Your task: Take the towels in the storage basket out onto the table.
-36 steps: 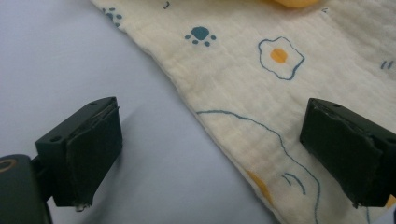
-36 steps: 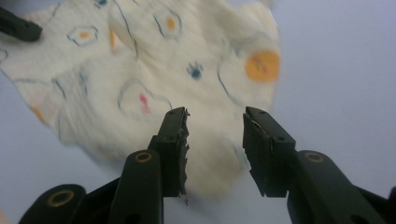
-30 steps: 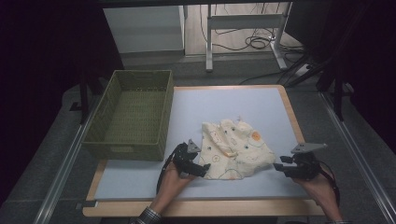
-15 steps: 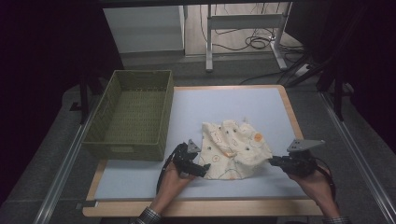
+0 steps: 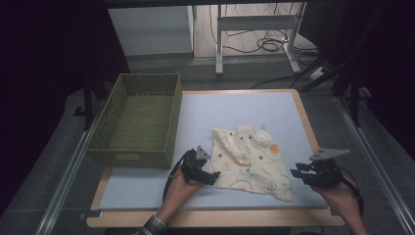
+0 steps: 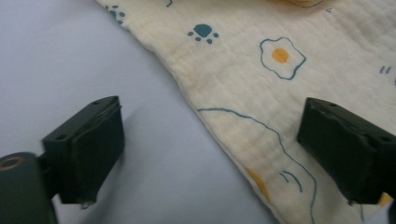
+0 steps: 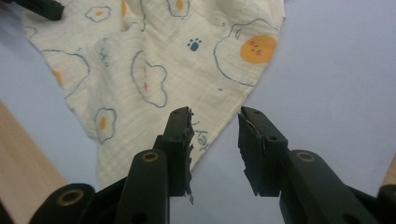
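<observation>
One cloth (image 5: 249, 159), thin printed muslin, lies spread but rumpled on the tabletop (image 5: 235, 107), right of the green basket (image 5: 137, 117). Judged light, limp and non-slip; it will sag and fold when lifted, so corners or hems are the sound holds. Left gripper (image 6: 205, 154): jaws spread wide astride the near-left edge. Right gripper (image 7: 215, 135): jaws have just been opening, nothing pinched, above the near-right corner.
</observation>
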`<state>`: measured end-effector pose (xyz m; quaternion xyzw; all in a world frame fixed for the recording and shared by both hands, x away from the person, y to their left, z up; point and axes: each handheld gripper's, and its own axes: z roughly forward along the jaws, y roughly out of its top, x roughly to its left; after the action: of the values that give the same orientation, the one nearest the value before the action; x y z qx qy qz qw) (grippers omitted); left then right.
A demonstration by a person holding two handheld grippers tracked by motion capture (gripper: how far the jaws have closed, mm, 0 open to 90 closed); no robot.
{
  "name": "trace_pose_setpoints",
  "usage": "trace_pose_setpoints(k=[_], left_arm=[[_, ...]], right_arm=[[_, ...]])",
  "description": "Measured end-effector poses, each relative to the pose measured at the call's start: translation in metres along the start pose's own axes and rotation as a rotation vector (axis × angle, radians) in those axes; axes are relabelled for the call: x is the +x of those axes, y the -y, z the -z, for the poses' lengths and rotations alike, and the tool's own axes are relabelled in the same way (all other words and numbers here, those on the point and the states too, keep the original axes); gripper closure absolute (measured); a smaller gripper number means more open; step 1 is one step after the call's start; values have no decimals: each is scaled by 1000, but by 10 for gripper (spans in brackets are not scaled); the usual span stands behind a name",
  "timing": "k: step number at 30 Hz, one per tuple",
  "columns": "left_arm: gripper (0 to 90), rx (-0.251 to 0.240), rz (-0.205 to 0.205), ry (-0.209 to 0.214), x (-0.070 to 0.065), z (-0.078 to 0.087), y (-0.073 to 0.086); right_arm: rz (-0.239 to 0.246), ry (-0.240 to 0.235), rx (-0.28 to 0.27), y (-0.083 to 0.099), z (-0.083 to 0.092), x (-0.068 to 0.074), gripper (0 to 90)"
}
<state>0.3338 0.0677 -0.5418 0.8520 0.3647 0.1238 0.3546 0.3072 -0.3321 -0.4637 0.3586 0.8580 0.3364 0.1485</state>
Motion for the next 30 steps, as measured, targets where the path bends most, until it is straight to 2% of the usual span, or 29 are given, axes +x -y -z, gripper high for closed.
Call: trace_pose_setpoints(k=[2,3,5,6,8,11,15,17,22,24,26,27,29,30], left_arm=[[173,-1,8,-7,2,2,-4],[177,2,9,-11,4,3,-6],[239,2,6,-14,5,3,-8],[239,0,-4,-29,8,3,-14],[330,-2,-3,-29,12,1,-21],[414,-5,3,-35,16,-4,-32],[488,-13,9,-72,22,-12,-47],[501,-16,22,-70,25,-17,-52],[434,-10,41,-125,34,-32,-59],[417,-1,56,-125,38,-38,-58],[430,-17,73,-94,41,-42,-56],[464,-27,83,-76,42,-42,-55],[517,-38,76,-61,41,-42,-55],[564,-43,77,-53,40,-43,-54]], right_arm=[[-11,2,-8,0,-5,-3,642],[-11,6,-10,0,-9,-5,642],[-10,12,-12,-1,-13,-6,642],[-11,15,-13,-1,-16,-7,642],[-14,22,-24,-7,-29,-12,645],[-12,46,-34,-17,-43,-18,659],[-14,71,-41,-36,-63,-29,686],[-21,80,-43,-46,-74,-35,693],[-31,104,-42,-66,-102,-47,692],[-26,121,-30,-71,-113,-51,663],[-35,125,-18,-73,-124,-54,633],[-35,129,-10,-73,-129,-56,628],[-38,124,6,-71,-139,-58,633],[-45,114,-17,-70,-141,-58,692]])
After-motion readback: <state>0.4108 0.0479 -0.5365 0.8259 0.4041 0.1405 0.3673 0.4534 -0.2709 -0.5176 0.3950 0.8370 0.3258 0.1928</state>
